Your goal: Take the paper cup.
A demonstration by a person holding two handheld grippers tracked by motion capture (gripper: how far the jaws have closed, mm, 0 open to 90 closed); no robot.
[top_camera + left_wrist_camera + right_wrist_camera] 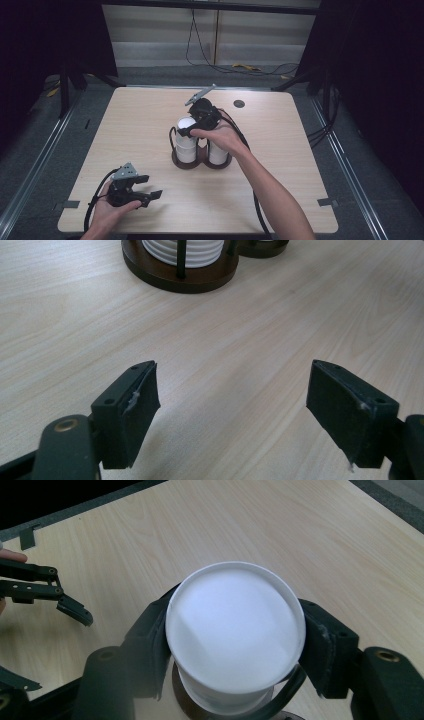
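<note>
A: Right gripper [235,645]? 
B: Jaws clamp the top white cup [235,625] of the stack in the dark holder [186,163], pads on both sides.
A: Risk? 
B: Squeeze could dent it, or lift two nested cups.
A: Left gripper [232,405]? 
B: Jaws apart, nothing between, holder ahead.
A: Writing? 
B: None readable.

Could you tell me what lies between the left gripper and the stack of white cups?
Nothing: the high view shows only bare table between the left gripper and the white cups.

White cups [186,134] (dark brown holder [186,162])
</note>
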